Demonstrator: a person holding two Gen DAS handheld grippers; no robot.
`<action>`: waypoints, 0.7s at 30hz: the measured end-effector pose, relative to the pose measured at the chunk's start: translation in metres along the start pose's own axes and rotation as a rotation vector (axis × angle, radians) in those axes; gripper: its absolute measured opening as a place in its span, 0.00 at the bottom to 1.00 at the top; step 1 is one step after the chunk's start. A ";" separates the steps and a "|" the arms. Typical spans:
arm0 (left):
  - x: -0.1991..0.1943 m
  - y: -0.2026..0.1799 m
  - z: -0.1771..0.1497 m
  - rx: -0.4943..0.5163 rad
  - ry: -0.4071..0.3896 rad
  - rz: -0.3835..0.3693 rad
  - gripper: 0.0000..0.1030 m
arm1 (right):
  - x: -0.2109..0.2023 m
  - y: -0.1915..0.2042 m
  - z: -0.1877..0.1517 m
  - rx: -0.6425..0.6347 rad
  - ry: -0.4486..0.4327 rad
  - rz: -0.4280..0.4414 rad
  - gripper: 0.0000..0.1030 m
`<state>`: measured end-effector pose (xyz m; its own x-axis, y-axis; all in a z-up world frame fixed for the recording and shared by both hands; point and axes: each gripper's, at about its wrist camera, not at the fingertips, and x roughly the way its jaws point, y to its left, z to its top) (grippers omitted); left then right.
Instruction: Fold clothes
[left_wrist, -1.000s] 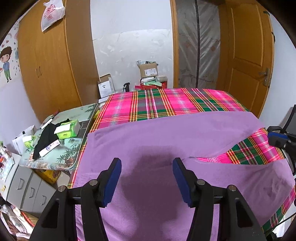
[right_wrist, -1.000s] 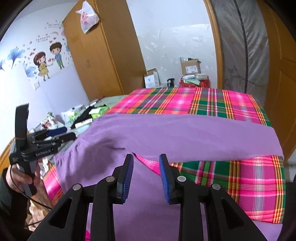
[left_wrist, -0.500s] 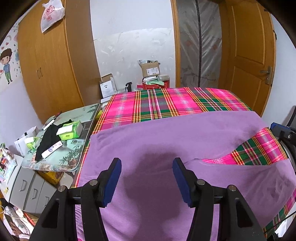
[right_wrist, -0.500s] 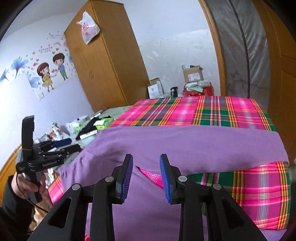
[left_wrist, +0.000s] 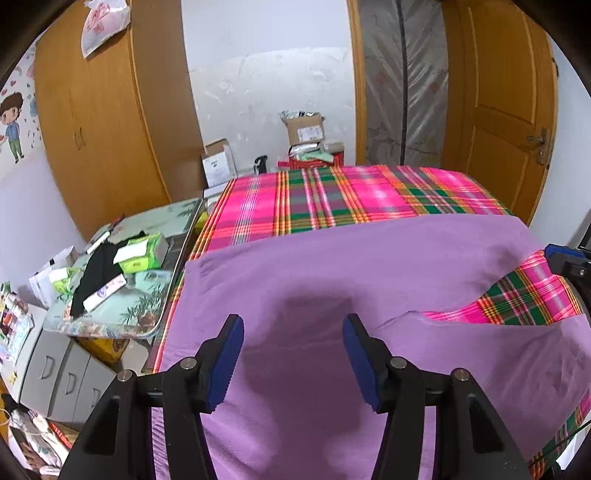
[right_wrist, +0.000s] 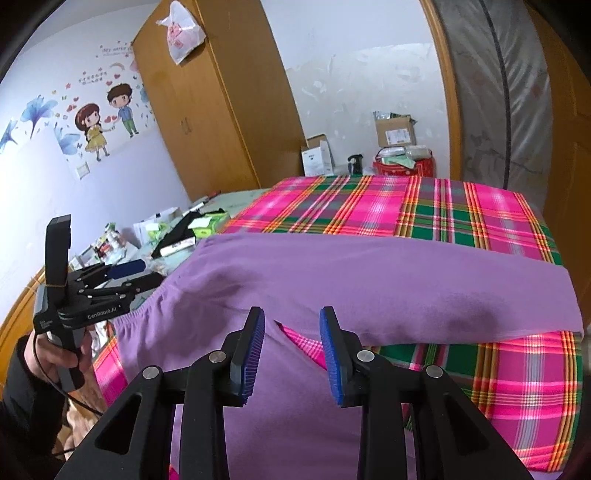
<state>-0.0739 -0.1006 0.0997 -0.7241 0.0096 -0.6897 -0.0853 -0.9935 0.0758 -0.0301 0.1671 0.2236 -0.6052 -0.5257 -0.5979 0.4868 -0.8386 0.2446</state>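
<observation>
Purple trousers (left_wrist: 332, 280) lie spread on the plaid bed (right_wrist: 424, 206). Both grippers have been raised slightly since a second ago; left gripper (left_wrist: 293, 360) jaws wide, right gripper (right_wrist: 291, 354) jaws narrower, nothing held. No fold begun.

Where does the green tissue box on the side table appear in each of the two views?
Left wrist view: green tissue box at middle left, on the side table beside the bed.
Right wrist view: it is small, left of centre, beyond the purple trousers.
Shared landmark: the wooden wardrobe.
</observation>
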 end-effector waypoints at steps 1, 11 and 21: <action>0.002 0.003 -0.001 -0.003 0.003 0.001 0.55 | 0.002 0.000 0.000 -0.003 0.007 0.000 0.31; 0.023 0.048 0.007 -0.026 0.062 0.013 0.55 | 0.035 -0.006 0.012 -0.061 0.110 -0.059 0.31; 0.046 0.070 0.035 0.035 0.068 0.018 0.55 | 0.064 -0.013 0.046 -0.203 0.142 -0.026 0.41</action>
<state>-0.1371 -0.1654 0.0979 -0.6778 -0.0170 -0.7351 -0.0977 -0.9888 0.1129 -0.1035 0.1376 0.2172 -0.5312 -0.4670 -0.7069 0.5974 -0.7981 0.0783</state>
